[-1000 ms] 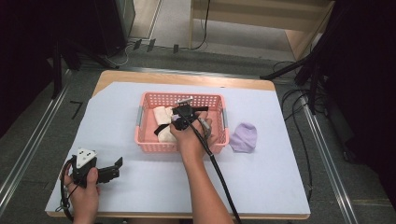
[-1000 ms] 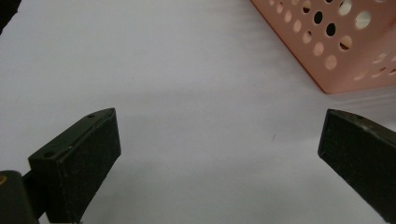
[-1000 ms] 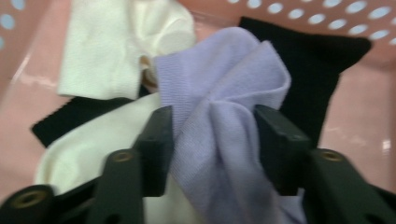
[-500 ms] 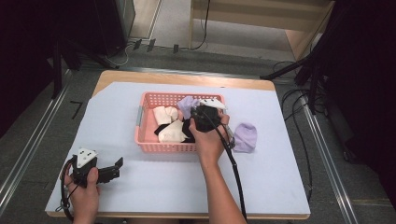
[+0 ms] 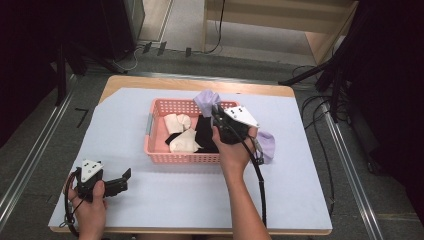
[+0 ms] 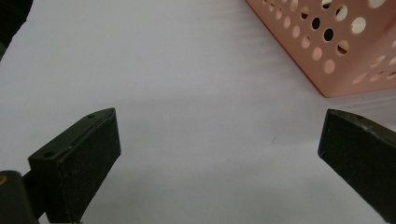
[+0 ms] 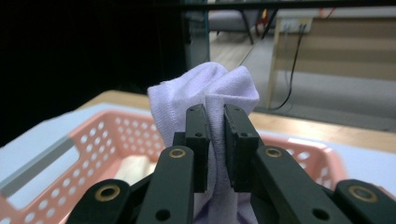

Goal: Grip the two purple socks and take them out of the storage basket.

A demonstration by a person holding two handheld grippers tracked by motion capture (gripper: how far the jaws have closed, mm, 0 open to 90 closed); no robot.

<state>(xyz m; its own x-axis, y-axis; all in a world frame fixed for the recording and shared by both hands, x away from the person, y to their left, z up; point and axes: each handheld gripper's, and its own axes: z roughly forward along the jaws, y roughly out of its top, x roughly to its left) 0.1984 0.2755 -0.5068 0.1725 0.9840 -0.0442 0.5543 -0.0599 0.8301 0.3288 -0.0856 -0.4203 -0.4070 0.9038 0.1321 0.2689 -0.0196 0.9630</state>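
From above, your right hand-held gripper lifts a purple sock over the pink basket, likely to lay it by the other sock on the desk. The left gripper view shows your left hand-held gripper wide apart, waiting. The right gripper view shows the jaws clamped on the sock.

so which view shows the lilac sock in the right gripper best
The right gripper view: the lilac sock sits pinched between the right gripper and its closed jaws, bunched above them. The high view shows it smaller, over the pink basket at its far rim.
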